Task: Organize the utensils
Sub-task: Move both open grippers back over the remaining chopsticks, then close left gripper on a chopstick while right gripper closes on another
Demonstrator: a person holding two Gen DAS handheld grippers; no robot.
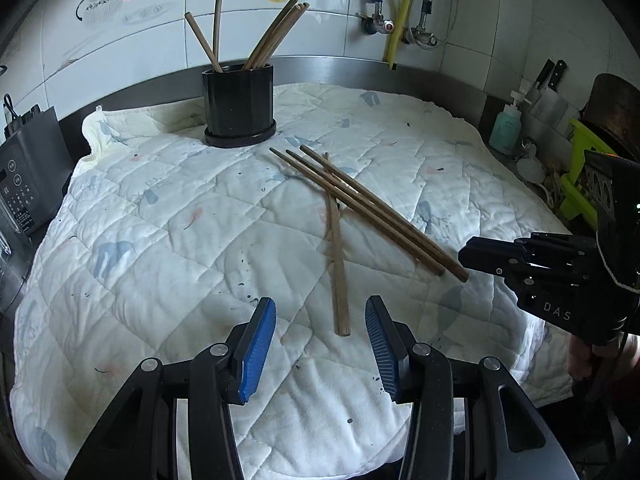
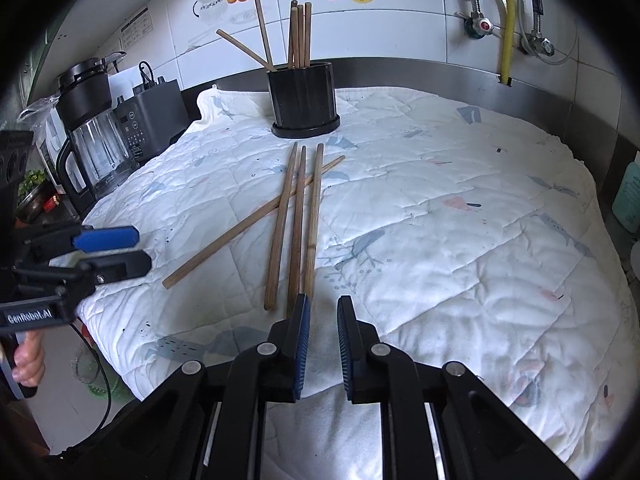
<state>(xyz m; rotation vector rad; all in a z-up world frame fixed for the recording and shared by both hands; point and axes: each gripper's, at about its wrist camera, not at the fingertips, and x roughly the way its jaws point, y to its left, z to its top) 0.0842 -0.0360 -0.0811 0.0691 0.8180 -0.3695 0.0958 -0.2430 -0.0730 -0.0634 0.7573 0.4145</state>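
Eyes on the black holder [image 1: 239,108] standing upright on its dish at the back of the quilted cloth [image 1: 168,240] that covers the bench, and it is already carrying a load: six chopsticks in the holder [image 2: 298,36], two leaning off to one side, four bunched together on the other. In front of the holder, four loose chopsticks [image 1: 372,208] lie flat on the cloth, three of them running side by side and a fourth crossing underneath them at an angle. Nearer the camera than the holder, the left tongs [image 1: 320,340] hang about half open over the cloth, nothing between the blue pads, with the butt end of the crossing chopstick lying just ahead of the gap. The right tongs [image 2: 323,340] sit at the near ends of the three parallel sticks, jaws drawn in to a narrow slit, one pad just beside the nearest stick's end, and nothing visibly pinched between them. Left of the holder, off the cloth, stands one blender jug [image 2: 90,136] beside its dark base; right of the holder, one green soap bottle [image 1: 506,128] and two knives in a rack [image 1: 550,80]
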